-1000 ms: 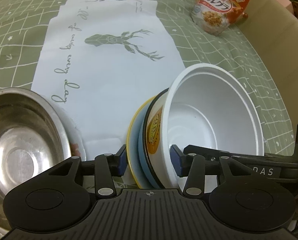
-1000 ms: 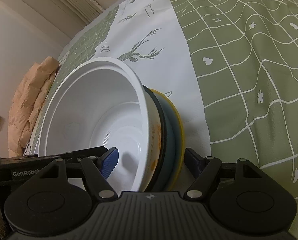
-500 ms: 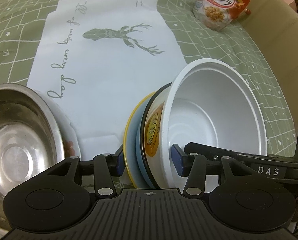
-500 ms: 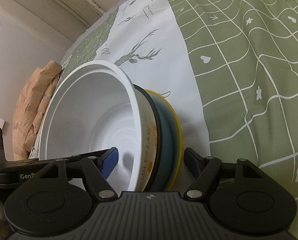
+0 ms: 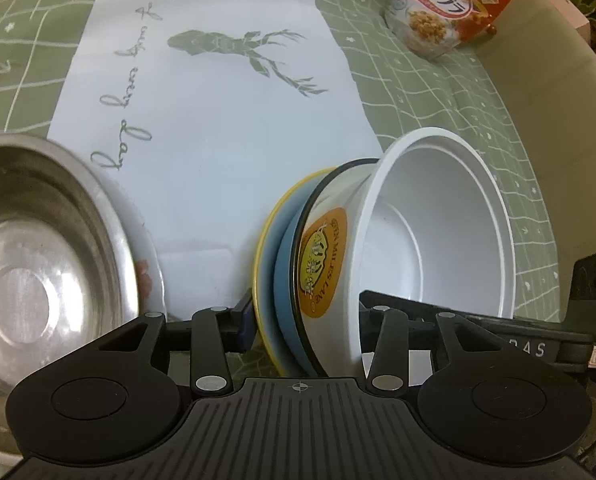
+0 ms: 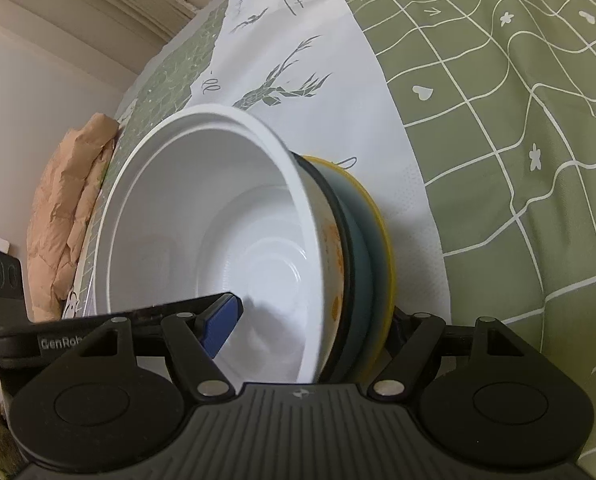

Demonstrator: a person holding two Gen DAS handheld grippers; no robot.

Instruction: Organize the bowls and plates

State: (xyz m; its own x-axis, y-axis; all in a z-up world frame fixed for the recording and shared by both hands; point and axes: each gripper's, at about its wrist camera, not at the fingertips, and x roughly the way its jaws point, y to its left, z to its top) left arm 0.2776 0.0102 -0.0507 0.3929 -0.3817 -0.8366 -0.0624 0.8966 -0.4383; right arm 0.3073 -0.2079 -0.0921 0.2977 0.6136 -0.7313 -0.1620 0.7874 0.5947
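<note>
Both of your grippers straddle one nested stack tipped on edge over the white deer-print runner [image 5: 218, 128] that crosses the green checked tablecloth [image 6: 518, 140].

Stack, outermost to innermost: a yellow-rimmed plate [image 5: 264, 248], a blue dish [image 5: 284, 264], a black-rimmed bowl with an orange label [image 5: 318, 264], and a white plastic bowl [image 5: 438, 232] whose mouth faces sideways.

Left gripper [image 5: 302, 318]: its jaws have just been closing with the stack between them. The blue-padded left finger lies against the yellow plate's outer face; the right finger reaches inside the white bowl, and its pad is hidden behind the bowl wall. The grip is on the stack.

Right gripper [image 6: 310, 320]: one blue pad [image 6: 220, 326] sits inside the white bowl, just clear of its wall; the other finger is behind the yellow plate. From this view you cannot tell whether it grasps or merely brackets the stack.

Surroundings: a steel bowl [image 5: 46, 248] rests on a white floral plate [image 5: 150, 280] at the runner's near left edge, apart from the stack. A red cereal bag [image 5: 446, 12] lies by the table's far right edge. A crumpled tan bag [image 6: 66, 216] sits beyond the table's left edge.
</note>
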